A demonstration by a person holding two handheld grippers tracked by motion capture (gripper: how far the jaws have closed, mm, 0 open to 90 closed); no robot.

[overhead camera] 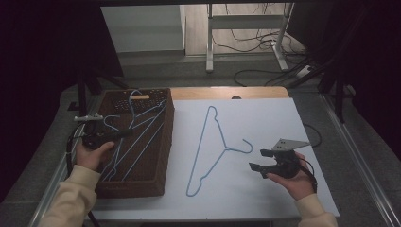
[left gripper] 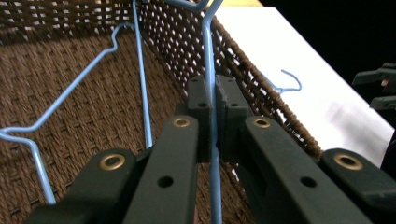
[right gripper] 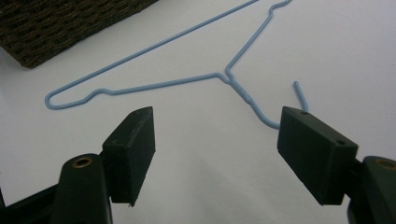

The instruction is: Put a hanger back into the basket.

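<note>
Left gripper [left gripper: 215, 100], a black two-jaw tool held in the person's left hand [overhead camera: 92, 153], has its jaws pressed together on the wire of a thin light-blue wire clothes hanger [left gripper: 209, 56]; in the left gripper view the wire runs straight up through the seam between the pads and continues toward 12 o'clock. That held hanger stands inside a dark brown woven rectangular basket [overhead camera: 161, 142], close against the basket's wall. More blue wire hangers [left gripper: 70, 93] lie loose on the basket floor at 10 o'clock from the jaws; how many there are cannot be told. In the high view the basket sits on the left part of a white rectangular sheet [overhead camera: 265, 189] covering the table, with the left gripper over the basket's left rim. Right gripper [overhead camera: 260, 160], of the same black make with a grey three-cornered plate on top, rests in the person's right hand [overhead camera: 295, 182] near the sheet's right side, jaws spread wide with nothing between them. In the right gripper view both pads hang above bare white sheet. A second light-blue wire clothes hanger [overhead camera: 208, 151] lies flat on the sheet between basket and right gripper, well apart from the basket. Its hook [right gripper: 280, 116] points toward the right gripper, at 9 o'clock from it in the high view, and its curve passes just beside the right-hand pad in the right gripper view. Beyond the table, at 12 o'clock, stands a white metal frame [overhead camera: 246, 28] with dark cables on the floor.
</note>
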